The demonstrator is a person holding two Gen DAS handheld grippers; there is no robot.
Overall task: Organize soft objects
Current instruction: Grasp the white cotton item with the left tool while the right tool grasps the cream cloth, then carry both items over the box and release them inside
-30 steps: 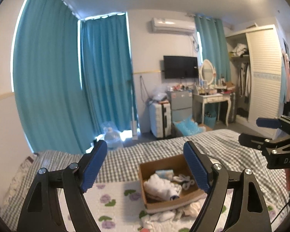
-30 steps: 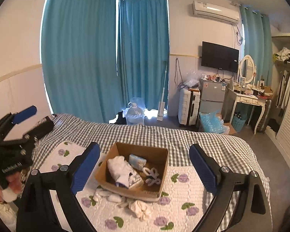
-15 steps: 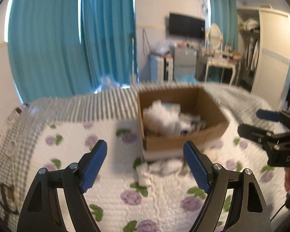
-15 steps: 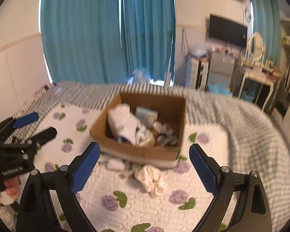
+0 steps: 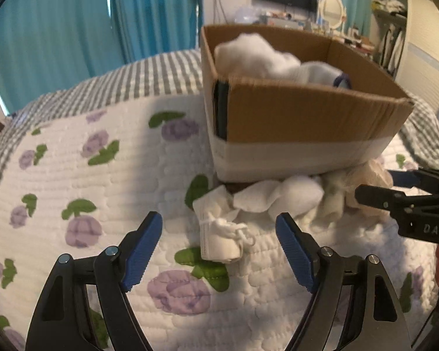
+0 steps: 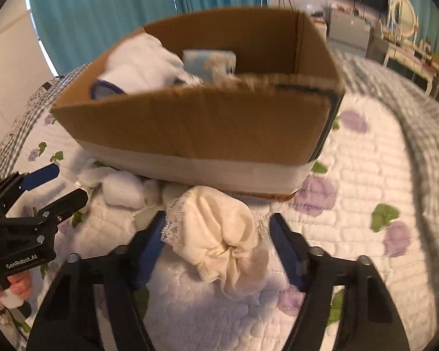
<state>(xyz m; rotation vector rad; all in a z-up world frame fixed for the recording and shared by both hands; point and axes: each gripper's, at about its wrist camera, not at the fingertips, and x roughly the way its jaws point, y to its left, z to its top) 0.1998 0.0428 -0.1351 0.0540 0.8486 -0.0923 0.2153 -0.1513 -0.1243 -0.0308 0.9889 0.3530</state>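
A cardboard box (image 5: 307, 117) (image 6: 190, 122) stands on the bed with white cloths and a blue-patterned pack (image 6: 209, 63) inside. Soft items lie along its front. My left gripper (image 5: 219, 248) (image 6: 70, 182) hangs low over the quilt, its jaws wide and closing slightly. A rolled white sock (image 5: 218, 234) lies between them, untouched. My right gripper (image 6: 216, 242) (image 5: 374, 182) is closing around a cream lace-edged cloth (image 6: 219, 234). Its pads are close to the cloth's sides but not clearly pressing. More white socks (image 5: 278, 196) (image 6: 123, 190) lie between the two.
A white quilt with purple flowers (image 5: 102, 175) covers the bed over a grey checked cover (image 6: 409, 102). Teal curtains (image 5: 73, 29) hang behind. A dressing table with an oval mirror (image 6: 401, 8), a wall television and a wardrobe (image 5: 424, 44) stand at the far right.
Both grippers have dropped and tilted down from looking across the room to just above the pile in front of the box. The right jaws have narrowed around the cream cloth.
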